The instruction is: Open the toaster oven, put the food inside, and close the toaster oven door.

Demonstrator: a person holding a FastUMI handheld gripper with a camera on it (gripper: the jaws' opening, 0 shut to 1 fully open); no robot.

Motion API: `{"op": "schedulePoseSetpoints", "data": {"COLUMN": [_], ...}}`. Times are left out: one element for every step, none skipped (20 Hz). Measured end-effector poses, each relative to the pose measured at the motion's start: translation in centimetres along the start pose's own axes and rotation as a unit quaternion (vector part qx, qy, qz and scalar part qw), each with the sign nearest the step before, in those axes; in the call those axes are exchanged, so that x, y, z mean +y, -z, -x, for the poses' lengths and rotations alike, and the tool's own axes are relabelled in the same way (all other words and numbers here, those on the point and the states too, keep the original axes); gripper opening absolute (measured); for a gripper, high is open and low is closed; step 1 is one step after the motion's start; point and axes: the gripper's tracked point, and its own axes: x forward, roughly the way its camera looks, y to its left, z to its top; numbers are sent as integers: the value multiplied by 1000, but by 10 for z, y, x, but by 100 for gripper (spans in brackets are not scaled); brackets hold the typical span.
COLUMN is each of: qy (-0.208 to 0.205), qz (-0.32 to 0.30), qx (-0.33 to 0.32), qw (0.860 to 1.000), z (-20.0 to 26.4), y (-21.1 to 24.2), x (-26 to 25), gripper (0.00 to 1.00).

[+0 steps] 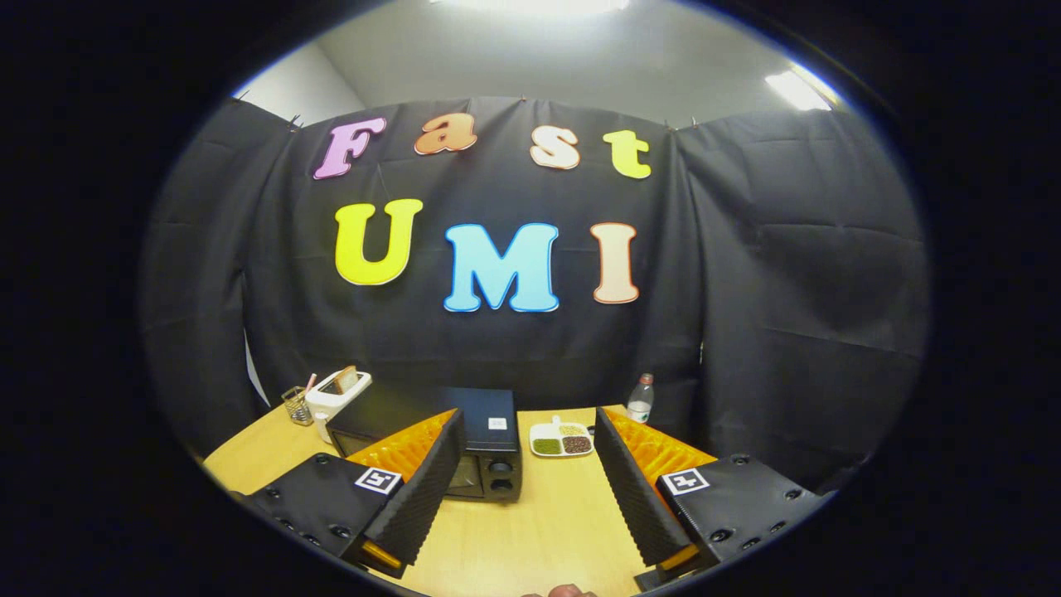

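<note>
We see our gripper (526,489) spread wide, holding nothing, above the wooden table (530,531). The black toaster oven (439,439) sits just ahead, door up. Right of it rests a divided food dish (561,439). Any approach should stay level.

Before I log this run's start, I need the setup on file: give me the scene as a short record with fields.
tongs: open, fingers spread wide, holding nothing
toaster oven: black, door shut, beyond the left finger
food dish: white divided dish with three fillings, right of the oven
bottle: clear, behind the dish
toaster: white, bread in its slot, behind the oven
table: wooden
task stage: not yet begun
</note>
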Motion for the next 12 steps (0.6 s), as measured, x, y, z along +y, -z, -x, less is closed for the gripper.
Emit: {"op": "schedulePoseSetpoints", "data": {"qy": [6, 13, 18, 19, 18, 15, 13, 12, 9, 6, 3, 3], "qz": [3, 0, -9, -21, -32, -39, -39, -33, -27, -23, -20, -18], "qx": [-2, -3, -1, 7, 13, 14, 13, 11, 11, 15, 22, 28], "qw": [1000, 1000, 1000, 1000, 999, 999, 999, 999, 1000, 1000, 1000, 999], "z": [2, 2, 1, 0, 0, -1, -2, -4, -6, -7, -8, -9], "y": [1, 1, 2, 4, 6, 4, 1, -2, -2, -1, 3, 6], "x": [-8, -13, -15, -14, -11, -7, -5, -3, 0, 3, 7, 9], "gripper": [98, 98, 98, 98, 98, 98, 98, 98, 98, 98, 98, 98]}}
